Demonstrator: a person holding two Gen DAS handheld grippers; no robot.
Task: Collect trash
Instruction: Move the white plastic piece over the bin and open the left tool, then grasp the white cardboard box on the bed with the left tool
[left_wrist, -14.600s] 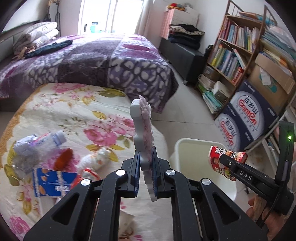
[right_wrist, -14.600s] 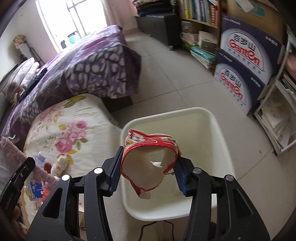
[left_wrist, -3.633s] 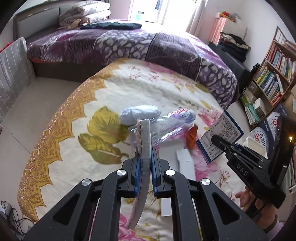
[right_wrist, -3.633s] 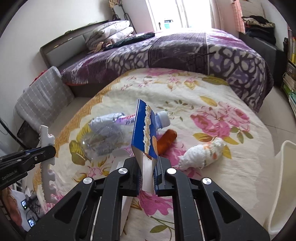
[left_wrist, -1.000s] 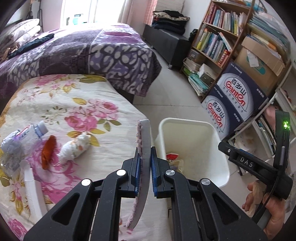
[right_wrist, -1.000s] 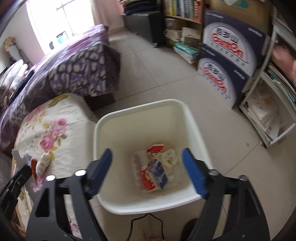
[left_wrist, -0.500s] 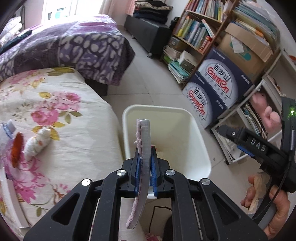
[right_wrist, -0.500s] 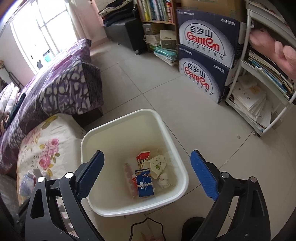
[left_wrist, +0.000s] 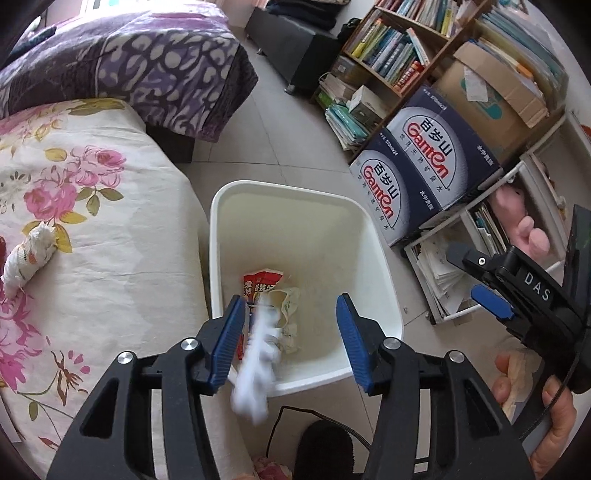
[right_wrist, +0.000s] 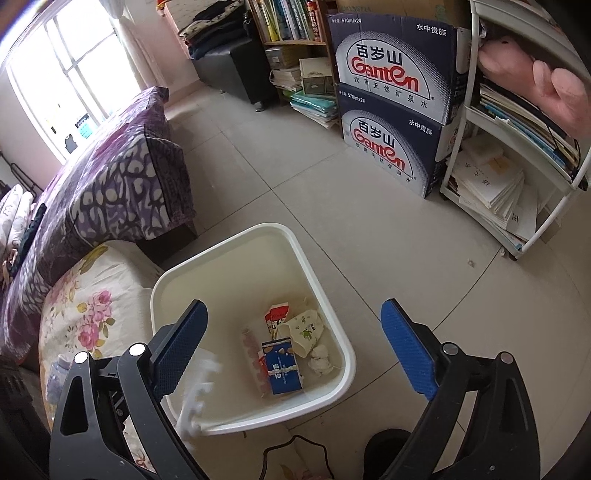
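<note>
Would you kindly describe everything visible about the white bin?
The bin is white, smooth plastic by its look, squarish with rounded corners and a rolled rim, open-topped. It stands upright on the tiled floor beside the floral bed. Cartons, wrappers and crumpled paper lie at its bottom. A blurred white toothed piece hangs at its near rim, between open jaws.

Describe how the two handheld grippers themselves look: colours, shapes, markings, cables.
Both are matte black plastic with angular linkage arms, silver pivot bolts and ribbed blue pads on the fingers. The left gripper and the right gripper look alike. Seen from the left wrist, the right one's side carries white "DAS" lettering, and a thin black cable loops near the hand gripping it. No sleeve shows.
</note>
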